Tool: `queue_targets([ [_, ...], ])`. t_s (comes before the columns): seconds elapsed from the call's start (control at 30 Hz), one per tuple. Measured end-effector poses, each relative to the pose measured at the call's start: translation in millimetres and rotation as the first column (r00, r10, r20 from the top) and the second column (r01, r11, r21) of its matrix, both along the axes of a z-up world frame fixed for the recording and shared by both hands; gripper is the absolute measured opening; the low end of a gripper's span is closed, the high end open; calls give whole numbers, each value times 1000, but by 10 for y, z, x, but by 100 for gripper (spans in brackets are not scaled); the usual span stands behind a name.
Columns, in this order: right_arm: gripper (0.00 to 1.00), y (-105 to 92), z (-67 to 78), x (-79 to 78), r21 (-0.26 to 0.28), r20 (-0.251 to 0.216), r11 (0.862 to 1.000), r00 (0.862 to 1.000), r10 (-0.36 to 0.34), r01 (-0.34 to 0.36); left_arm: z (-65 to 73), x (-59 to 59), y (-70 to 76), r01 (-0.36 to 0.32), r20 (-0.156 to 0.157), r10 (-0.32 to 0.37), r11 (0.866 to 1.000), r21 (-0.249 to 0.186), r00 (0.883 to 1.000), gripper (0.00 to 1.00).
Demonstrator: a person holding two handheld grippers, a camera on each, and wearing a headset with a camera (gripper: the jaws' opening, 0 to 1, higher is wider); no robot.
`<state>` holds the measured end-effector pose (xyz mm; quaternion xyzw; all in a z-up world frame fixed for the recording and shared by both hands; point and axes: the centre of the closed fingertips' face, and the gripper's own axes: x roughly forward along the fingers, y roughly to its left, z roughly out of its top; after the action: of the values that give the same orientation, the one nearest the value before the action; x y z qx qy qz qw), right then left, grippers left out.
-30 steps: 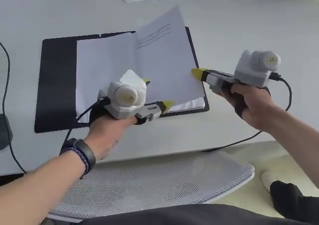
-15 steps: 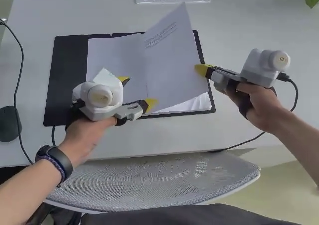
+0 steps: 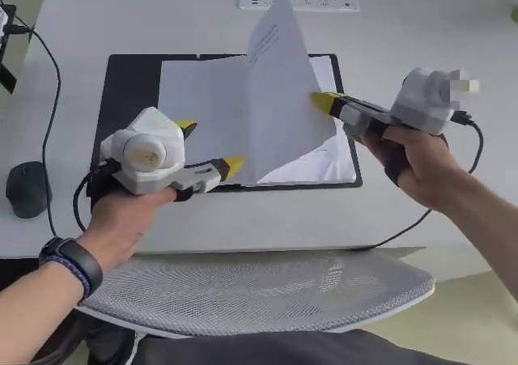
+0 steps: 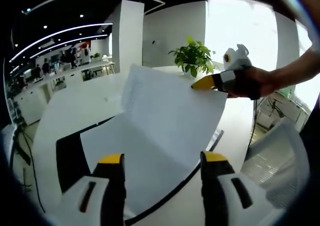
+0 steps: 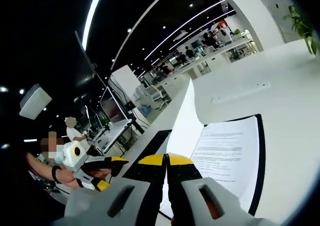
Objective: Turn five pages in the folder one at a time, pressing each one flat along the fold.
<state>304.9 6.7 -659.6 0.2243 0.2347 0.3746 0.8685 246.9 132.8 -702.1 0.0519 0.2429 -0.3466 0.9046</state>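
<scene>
A black folder (image 3: 129,90) lies open on the white table, with white pages in it. One page (image 3: 279,82) stands lifted, almost upright over the fold. My right gripper (image 3: 321,100) is shut on that page's right edge, and the page (image 5: 182,131) rises from between its yellow tips in the right gripper view. My left gripper (image 3: 206,147) hovers open over the folder's near left part, holding nothing. In the left gripper view the raised page (image 4: 170,116) fills the space ahead of the gripper (image 4: 162,158), with the right gripper (image 4: 207,82) pinching its far corner. A printed page (image 5: 227,151) lies flat on the right.
A white power strip (image 3: 299,1) lies along the table's far edge. A black mouse (image 3: 28,188) and a cable (image 3: 53,98) sit at the left. A mesh chair (image 3: 251,292) stands below the table's near edge. A plant (image 4: 194,59) stands at the far right.
The right gripper has lifted the page from a slant to nearly upright over the fold. The left gripper has drifted left. The head camera has shifted, so the folder sits further right.
</scene>
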Motion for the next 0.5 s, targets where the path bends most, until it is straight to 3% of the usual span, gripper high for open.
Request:
queue_targets([
  [0.37,0,656,149,11,42,32,992,993,117,-118,40,-43,512,-88,-5,88,996,1,996,63],
  [0.5,0,877,143,-10,40,34,987,987,156,-158,69,-60,683,-120,-3,120,993,-3,993,63],
])
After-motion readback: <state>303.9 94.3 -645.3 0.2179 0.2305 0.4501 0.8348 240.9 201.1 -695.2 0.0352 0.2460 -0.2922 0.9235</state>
